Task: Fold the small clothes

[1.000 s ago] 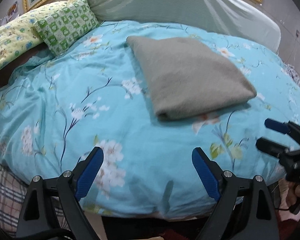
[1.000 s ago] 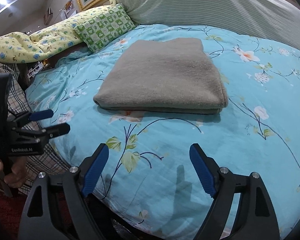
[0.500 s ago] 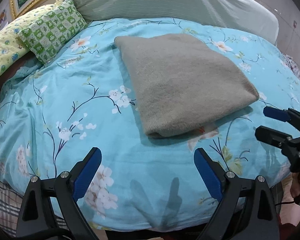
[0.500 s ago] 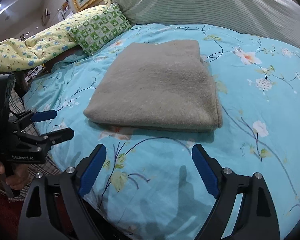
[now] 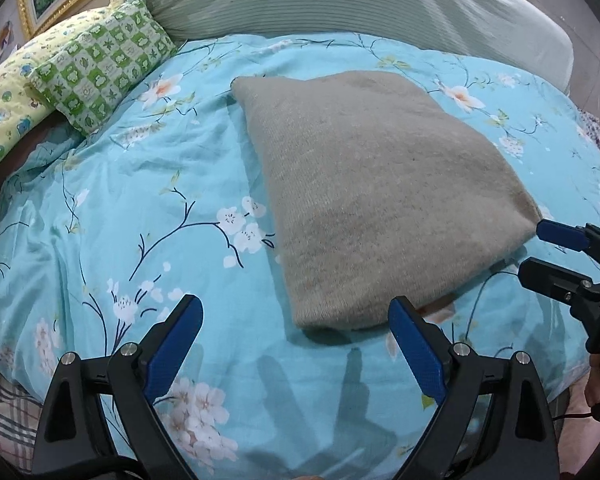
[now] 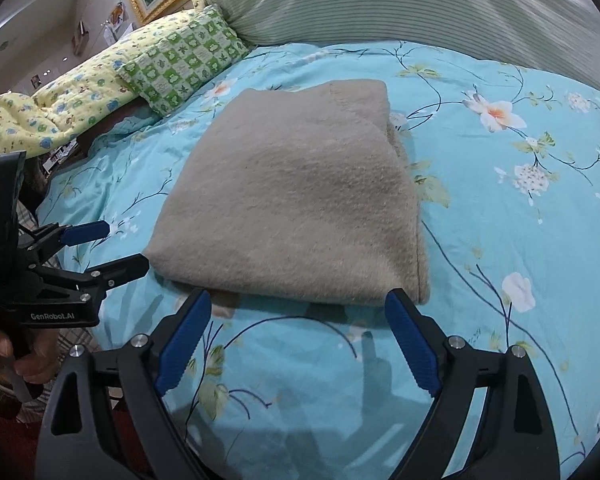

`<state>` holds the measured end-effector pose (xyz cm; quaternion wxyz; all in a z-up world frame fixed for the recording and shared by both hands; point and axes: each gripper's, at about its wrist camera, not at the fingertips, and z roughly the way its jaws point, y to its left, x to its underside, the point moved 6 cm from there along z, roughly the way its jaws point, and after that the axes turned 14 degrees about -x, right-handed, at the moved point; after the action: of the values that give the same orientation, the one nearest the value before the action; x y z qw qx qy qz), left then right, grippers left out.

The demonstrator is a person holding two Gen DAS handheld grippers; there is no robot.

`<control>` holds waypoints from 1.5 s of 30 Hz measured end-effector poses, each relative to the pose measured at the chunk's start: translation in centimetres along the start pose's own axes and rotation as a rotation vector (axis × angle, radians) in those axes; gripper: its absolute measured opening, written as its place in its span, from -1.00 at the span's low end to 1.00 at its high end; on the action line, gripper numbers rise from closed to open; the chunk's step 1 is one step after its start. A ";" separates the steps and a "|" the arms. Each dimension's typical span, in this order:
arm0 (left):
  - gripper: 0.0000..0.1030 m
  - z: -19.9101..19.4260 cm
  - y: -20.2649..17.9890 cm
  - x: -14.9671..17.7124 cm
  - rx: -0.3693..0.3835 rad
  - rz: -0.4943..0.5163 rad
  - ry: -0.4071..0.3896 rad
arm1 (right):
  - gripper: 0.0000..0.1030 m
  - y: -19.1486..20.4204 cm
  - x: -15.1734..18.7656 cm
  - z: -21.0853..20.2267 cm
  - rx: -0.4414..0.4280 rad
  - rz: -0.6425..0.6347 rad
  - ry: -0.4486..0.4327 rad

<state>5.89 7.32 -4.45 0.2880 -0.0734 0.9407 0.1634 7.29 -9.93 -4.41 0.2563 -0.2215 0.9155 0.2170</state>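
Note:
A folded grey-beige knit garment (image 5: 372,192) lies flat on the turquoise floral bedspread (image 5: 140,200); it also shows in the right wrist view (image 6: 296,204). My left gripper (image 5: 296,316) is open and empty, its right finger just short of the garment's near left corner. My right gripper (image 6: 298,312) is open and empty, its jaws straddling the garment's near edge without touching. Each gripper shows in the other's view: the right one (image 5: 536,250) by the garment's right corner, the left one (image 6: 120,246) by its left corner.
A green checked pillow (image 5: 100,72) and a yellow quilt (image 5: 8,92) lie at the back left. A large striped pale bolster (image 5: 360,4) runs along the headboard. The bed's edge drops off just under my grippers, with plaid fabric (image 5: 0,408) below.
Both grippers have moved forward toward the garment's near edge, which now looks larger and closer. Both stay open. The garment has not moved.

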 end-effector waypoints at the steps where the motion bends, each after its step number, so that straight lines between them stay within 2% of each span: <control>1: 0.83 0.1 0.0 -0.1 -0.002 -0.001 0.003 | 0.73 -0.1 -0.2 0.1 0.001 0.001 -0.001; 23: 0.84 0.8 0.2 -2.4 -0.023 -0.020 0.001 | 0.77 0.0 -3.1 1.6 0.011 -0.049 0.022; 45: 0.85 1.9 0.0 -3.8 0.001 -0.043 0.017 | 0.81 -0.4 -4.9 2.3 0.017 -0.060 0.030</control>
<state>10.05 8.21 -3.78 0.2835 -0.0946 0.9415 0.1560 12.12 -7.68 -3.58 0.2508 -0.2499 0.9140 0.1981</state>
